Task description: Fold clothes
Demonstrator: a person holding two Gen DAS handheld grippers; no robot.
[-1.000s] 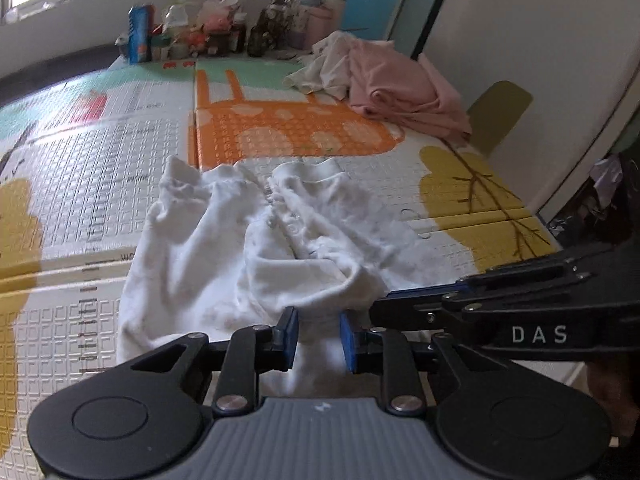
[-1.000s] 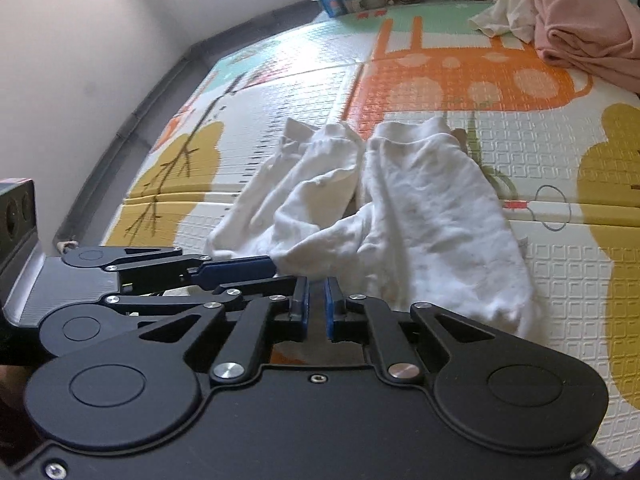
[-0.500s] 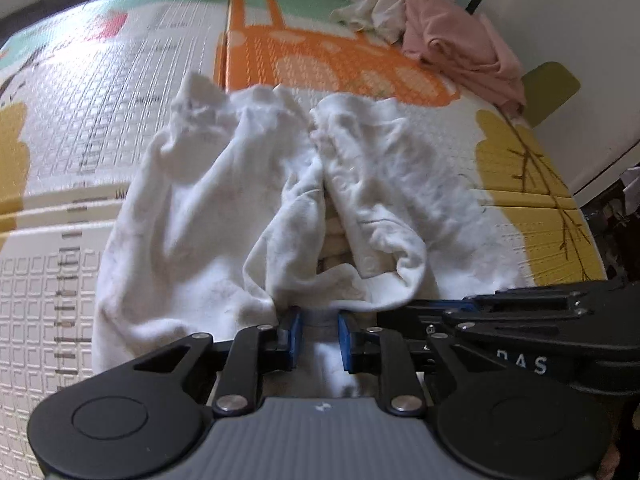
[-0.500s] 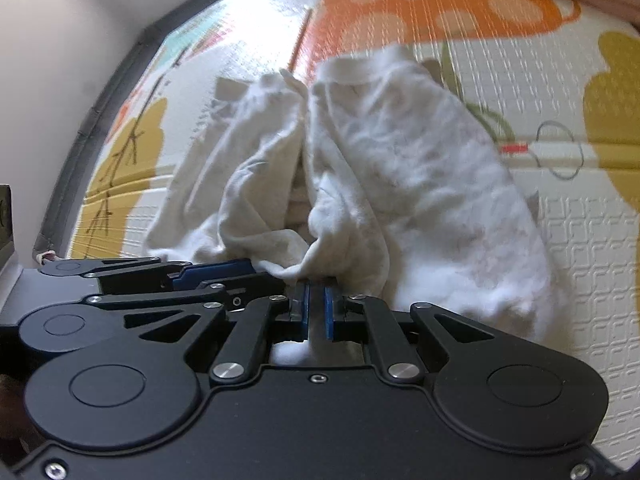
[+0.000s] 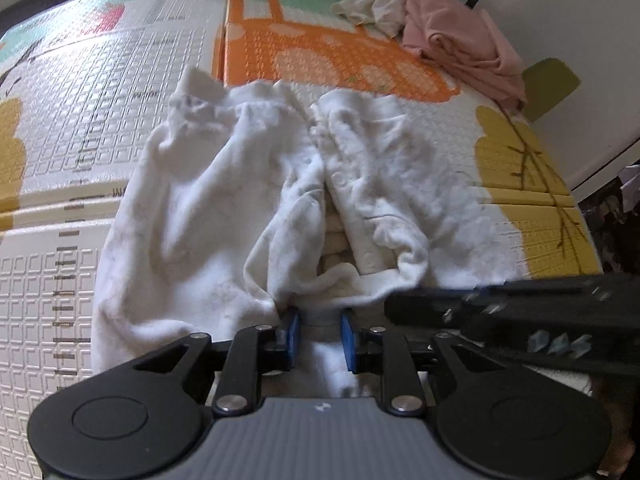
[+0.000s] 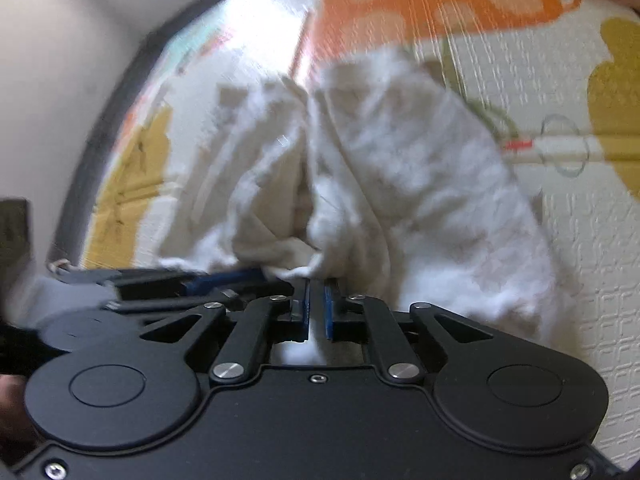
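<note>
Lying rumpled on the mat, the white garment fills the centre of both wrist views, its two legs running away toward 12 o'clock with a narrow gap between them. The near hem is bunched up at 6 o'clock, right at the fingertips of both tools.

In the left wrist view, the left gripper has its blue pads set a little apart, with white cloth lying in the gap between them; whether the pads press on it or merely straddle it I cannot tell. The right gripper crosses in from 3 o'clock, motion-blurred, just beside the left one and over the hem.

In the right wrist view, which is smeared by motion, the right gripper has its pads drawn nearly together with a thin strip of white fabric between them, so it looks clamped on the garment's edge. The left gripper shows at 9 o'clock, touching or almost touching the same bunched hem.

The mat is embossed foam printed with an orange shape at 12 o'clock and yellow tree shapes at its sides. At 1 o'clock in the left view, well apart from the garment, sits a pile of pink cloth with some white cloth just behind it.
</note>
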